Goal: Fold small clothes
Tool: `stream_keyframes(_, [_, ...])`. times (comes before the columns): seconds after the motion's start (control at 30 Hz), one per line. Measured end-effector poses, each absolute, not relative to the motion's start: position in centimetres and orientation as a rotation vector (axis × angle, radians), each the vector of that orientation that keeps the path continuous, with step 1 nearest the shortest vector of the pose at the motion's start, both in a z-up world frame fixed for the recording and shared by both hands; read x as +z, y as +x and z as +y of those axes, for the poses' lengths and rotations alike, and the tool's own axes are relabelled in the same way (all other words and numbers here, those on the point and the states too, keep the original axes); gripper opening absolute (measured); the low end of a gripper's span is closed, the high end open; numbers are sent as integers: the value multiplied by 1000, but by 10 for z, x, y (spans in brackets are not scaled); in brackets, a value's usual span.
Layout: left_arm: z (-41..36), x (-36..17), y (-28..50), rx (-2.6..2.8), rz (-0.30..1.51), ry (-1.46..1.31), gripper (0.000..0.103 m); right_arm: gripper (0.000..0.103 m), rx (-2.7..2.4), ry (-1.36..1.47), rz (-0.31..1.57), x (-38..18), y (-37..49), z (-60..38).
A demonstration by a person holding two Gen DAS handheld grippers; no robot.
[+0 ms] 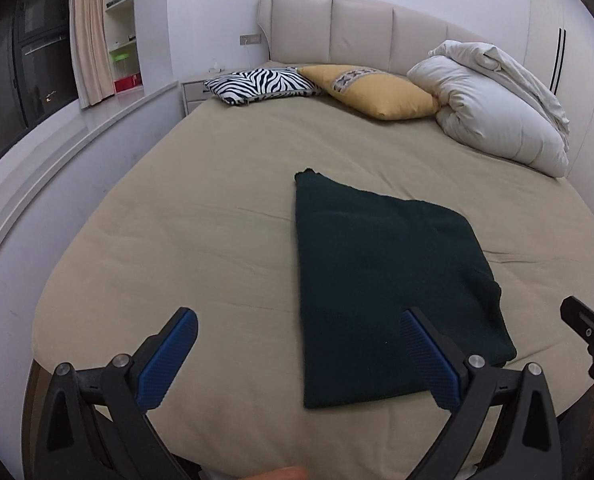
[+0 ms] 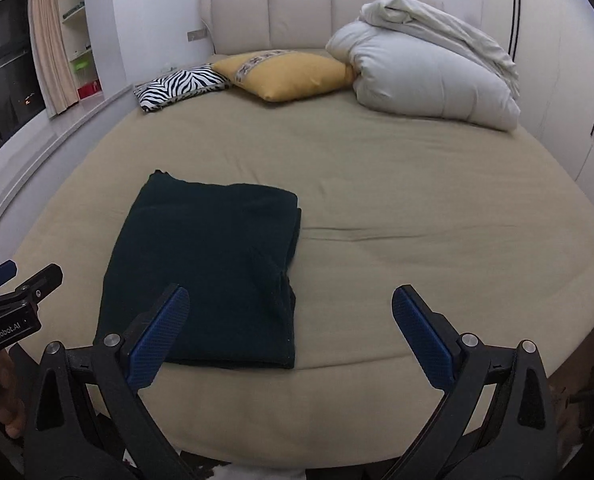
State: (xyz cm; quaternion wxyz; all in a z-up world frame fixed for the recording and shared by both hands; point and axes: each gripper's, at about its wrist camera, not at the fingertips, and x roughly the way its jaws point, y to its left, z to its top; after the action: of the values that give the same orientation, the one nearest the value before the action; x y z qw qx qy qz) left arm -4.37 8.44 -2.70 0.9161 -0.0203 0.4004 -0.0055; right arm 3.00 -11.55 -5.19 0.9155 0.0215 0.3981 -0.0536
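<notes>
A dark green garment point(image 1: 385, 280) lies folded into a flat rectangle on the beige bed sheet point(image 1: 201, 216), near the bed's front edge. It also shows in the right wrist view point(image 2: 209, 264). My left gripper point(image 1: 299, 316) is open and empty, held above the front edge with its right finger over the garment's near part. My right gripper point(image 2: 289, 296) is open and empty, its left finger over the garment's near right part. The left gripper shows at the left edge of the right wrist view point(image 2: 13, 280). The right gripper shows at the right edge of the left wrist view point(image 1: 593, 320).
At the head of the bed lie a zebra-print pillow point(image 1: 261, 84), a yellow pillow point(image 1: 377, 90) and a bundled white duvet point(image 1: 493, 108). A padded headboard point(image 1: 357, 28) stands behind. A window ledge point(image 1: 57, 148), curtain and shelves are on the left. A wardrobe point(image 2: 557, 60) is on the right.
</notes>
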Motion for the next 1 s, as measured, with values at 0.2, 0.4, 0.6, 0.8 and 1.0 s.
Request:
stream_keyframes(0.2, [81, -38, -46, -19, 850, -35, 103, 103, -134, 51, 859, -72, 12, -127])
stream_keyframes(0.4, [81, -45, -46, -11, 859, -24, 103, 103, -139, 64, 883, -76, 12, -126])
stream_keyframes(0.6, [81, -47, -41, -9, 863, -17, 103, 103, -135, 45, 892, -78, 14, -116])
stream_keyframes(0.8, [81, -49, -40, -6, 859, -14, 103, 103, -120, 29, 901, -79, 14, -115])
stream_keyframes(1.0, [81, -49, -41, -4, 860, -10, 103, 103, -111, 25, 907, -80, 16, -113])
